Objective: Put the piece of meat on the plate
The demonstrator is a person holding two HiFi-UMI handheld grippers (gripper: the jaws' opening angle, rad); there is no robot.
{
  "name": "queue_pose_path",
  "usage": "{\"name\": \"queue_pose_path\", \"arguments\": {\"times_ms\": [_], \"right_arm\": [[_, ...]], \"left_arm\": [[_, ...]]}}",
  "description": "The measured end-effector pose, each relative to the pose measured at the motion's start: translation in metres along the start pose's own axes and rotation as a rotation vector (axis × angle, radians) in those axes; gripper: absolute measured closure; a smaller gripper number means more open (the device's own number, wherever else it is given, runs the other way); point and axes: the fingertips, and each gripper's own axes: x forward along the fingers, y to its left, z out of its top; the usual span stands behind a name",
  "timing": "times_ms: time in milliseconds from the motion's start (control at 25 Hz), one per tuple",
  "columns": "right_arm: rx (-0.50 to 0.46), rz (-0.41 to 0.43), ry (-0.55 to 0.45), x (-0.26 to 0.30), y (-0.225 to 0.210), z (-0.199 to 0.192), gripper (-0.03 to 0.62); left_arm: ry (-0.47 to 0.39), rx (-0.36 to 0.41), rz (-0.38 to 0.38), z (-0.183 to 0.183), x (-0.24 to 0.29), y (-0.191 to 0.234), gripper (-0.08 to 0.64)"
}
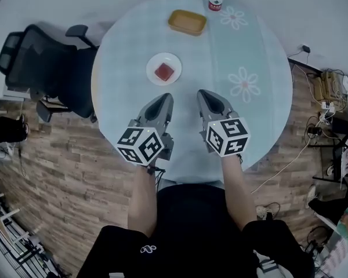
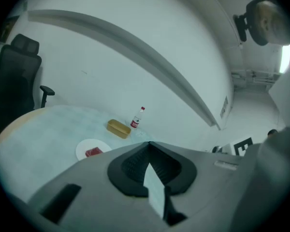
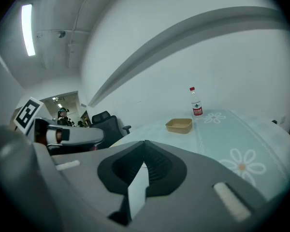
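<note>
The piece of meat [image 1: 164, 72] already lies in the middle of the white plate [image 1: 152, 61] on the round surface [image 1: 249, 45], so the placing looks done to me. Both tools hang above the near edge, well apart from the plate. The left gripper [image 1: 162, 99] has its jaws pressed together on nothing, and the right gripper [image 1: 205, 95] looks the same, closed and empty. I'd say the next move only calls for steering clear of the plate and resting the hands
</note>
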Motion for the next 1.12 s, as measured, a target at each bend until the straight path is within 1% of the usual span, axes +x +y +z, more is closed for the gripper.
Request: {"name": "queue_pose_path", "arguments": {"times_ms": [80,120,240,320,440,480,600,800,1120], "right_arm": [[-0.003,0.013,-0.021,-0.011,0.0,0.005,0.586],[-0.005,0.021,-0.028,-0.017,0.0,0.007,0.586],[-0.034,0.026,-0.024,-0.035,-0.002,0.008,0.588],[-0.065,0.022,-0.018,-0.042,-0.003,0.012,0.588],[-0.087,0.036,-0.056,-0.047,0.002,0.028,0.588],[-0.094,0.043,-0.068,-0.047,0.005,0.033,0.588],[-0.107,0.07,-0.086,-0.045,0.013,0.04,0.588],[-0.104,0.112,-0.085,-0.043,0.027,0.04,0.588],[-0.093,0.132,-0.071,-0.04,0.03,0.031,0.588]], "left_arm": [[-0.046,-0.003,0.003,-0.001,-0.012,-0.02,0.565],[-0.058,0.012,0.016,-0.002,-0.016,-0.027,0.565],[-0.057,0.098,0.081,-0.004,-0.018,-0.044,0.565],[-0.053,0.118,0.108,-0.004,-0.016,-0.053,0.565],[-0.073,0.083,0.065,-0.003,-0.013,-0.071,0.565],[-0.078,0.087,0.062,-0.002,-0.014,-0.075,0.565],[-0.086,0.135,0.101,0.005,-0.018,-0.076,0.565],[-0.116,0.162,0.165,0.021,-0.03,-0.069,0.565],[-0.077,0.188,0.221,0.01,-0.035,-0.06,0.565]]}}
